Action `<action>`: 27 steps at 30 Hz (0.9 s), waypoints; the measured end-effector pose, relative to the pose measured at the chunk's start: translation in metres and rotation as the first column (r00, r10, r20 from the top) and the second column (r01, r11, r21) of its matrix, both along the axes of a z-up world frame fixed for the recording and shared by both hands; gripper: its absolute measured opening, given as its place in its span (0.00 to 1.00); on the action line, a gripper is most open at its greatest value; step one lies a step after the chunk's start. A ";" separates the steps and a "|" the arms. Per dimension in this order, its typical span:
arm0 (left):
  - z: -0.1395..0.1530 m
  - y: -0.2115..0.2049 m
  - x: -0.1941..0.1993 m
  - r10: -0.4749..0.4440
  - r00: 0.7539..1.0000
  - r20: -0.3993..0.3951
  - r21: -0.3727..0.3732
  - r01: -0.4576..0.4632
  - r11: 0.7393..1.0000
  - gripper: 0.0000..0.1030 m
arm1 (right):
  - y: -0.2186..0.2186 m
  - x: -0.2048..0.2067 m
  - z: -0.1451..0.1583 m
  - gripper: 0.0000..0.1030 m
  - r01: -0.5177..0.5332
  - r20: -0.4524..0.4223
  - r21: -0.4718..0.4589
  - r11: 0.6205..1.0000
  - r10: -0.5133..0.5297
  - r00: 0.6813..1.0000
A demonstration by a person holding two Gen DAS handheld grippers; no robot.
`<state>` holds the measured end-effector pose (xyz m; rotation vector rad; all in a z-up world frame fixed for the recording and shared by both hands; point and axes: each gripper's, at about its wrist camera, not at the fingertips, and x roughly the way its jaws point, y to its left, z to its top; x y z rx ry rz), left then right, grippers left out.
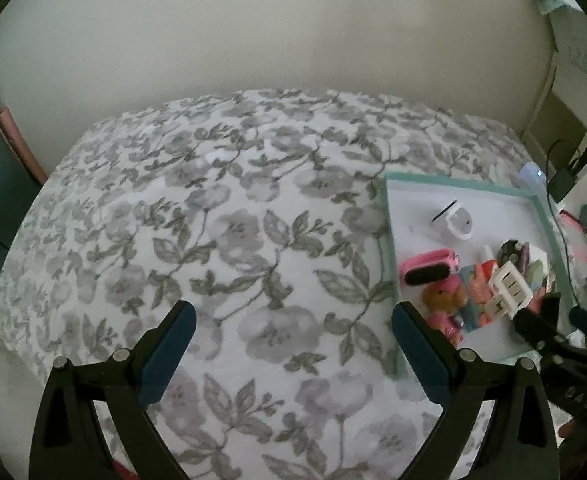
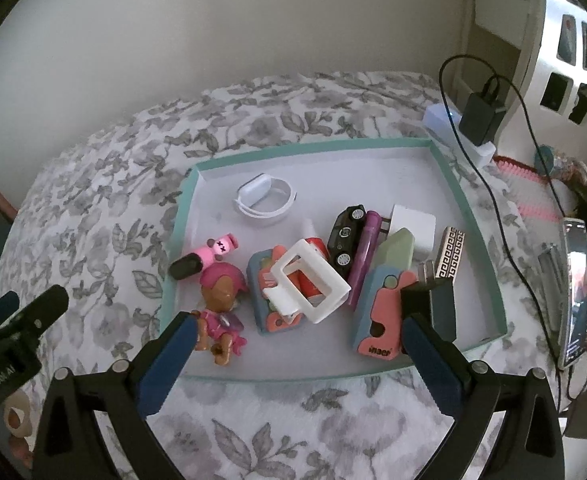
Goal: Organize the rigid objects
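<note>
A teal-rimmed white tray [image 2: 457,192] lies on a floral bedspread and holds several small rigid things: a white hair claw [image 2: 313,284], a pink-haired doll [image 2: 221,304], a pink bear figure [image 2: 221,246], a black toy car [image 2: 345,236], a white watch band [image 2: 265,200], a pink and blue case [image 2: 377,320]. My right gripper [image 2: 297,340] is open and empty over the tray's near edge. My left gripper [image 1: 293,340] is open and empty over bare bedspread, left of the tray [image 1: 389,232]. The hair claw also shows in the left wrist view [image 1: 509,288].
The floral bedspread [image 1: 233,220] stretches left to a wall. Right of the tray are a white power strip with a black charger [image 2: 481,116] and cables, a pink comb [image 2: 529,184], a phone [image 2: 575,292] and white furniture [image 2: 573,60].
</note>
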<state>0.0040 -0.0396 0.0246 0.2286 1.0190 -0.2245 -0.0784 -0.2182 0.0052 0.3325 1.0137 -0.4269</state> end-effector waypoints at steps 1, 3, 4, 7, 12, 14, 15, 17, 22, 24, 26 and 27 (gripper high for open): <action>-0.001 0.002 -0.001 0.005 1.000 -0.005 0.008 -0.005 1.000 0.95 | 0.001 -0.001 0.001 1.00 0.000 0.003 -0.004 1.000 0.000 1.000; -0.003 0.005 -0.003 0.009 1.000 -0.013 0.012 -0.009 1.000 0.95 | 0.005 -0.003 0.004 1.00 -0.004 0.009 -0.017 1.000 0.004 1.000; -0.003 0.006 -0.004 0.011 1.000 -0.015 0.012 -0.011 1.000 0.95 | 0.006 -0.004 0.005 1.00 -0.006 0.011 -0.022 1.000 0.007 1.000; -0.002 0.010 -0.006 0.017 1.000 -0.014 0.005 -0.017 1.000 0.95 | 0.011 -0.006 0.010 1.00 -0.011 0.022 -0.036 0.999 0.012 1.000; -0.002 0.013 -0.011 0.016 1.000 -0.008 -0.004 -0.016 1.000 0.95 | 0.015 -0.010 0.016 1.00 -0.008 0.044 -0.052 0.999 0.010 0.999; -0.001 0.013 -0.012 0.015 1.000 0.000 0.004 -0.015 1.000 0.95 | 0.015 -0.011 0.018 1.00 -0.003 0.053 -0.054 0.999 0.005 0.999; -0.001 0.014 -0.013 0.015 1.000 0.002 0.009 -0.015 1.000 0.95 | 0.015 -0.012 0.019 1.00 -0.001 0.057 -0.055 0.999 0.004 0.998; -0.001 0.014 -0.014 0.018 1.000 0.001 0.012 -0.018 1.000 0.95 | 0.016 -0.014 0.021 1.00 0.002 0.064 -0.057 0.998 0.002 0.998; -0.002 0.016 -0.011 0.025 1.000 -0.007 0.011 -0.025 1.000 0.95 | 0.015 -0.015 0.023 1.00 0.006 0.070 -0.061 0.998 -0.002 0.998; -0.003 0.016 -0.010 0.026 1.000 -0.011 0.011 -0.026 1.000 0.95 | 0.015 -0.015 0.023 1.00 0.006 0.071 -0.061 0.998 -0.001 0.998; -0.003 0.016 -0.009 0.027 1.000 -0.012 0.012 -0.027 1.000 0.95 | 0.015 -0.015 0.023 1.00 0.006 0.070 -0.061 0.998 -0.001 0.998; -0.004 0.016 -0.009 0.027 1.000 -0.012 0.012 -0.027 1.000 0.95 | 0.015 -0.015 0.023 1.00 0.006 0.070 -0.062 0.998 -0.002 0.998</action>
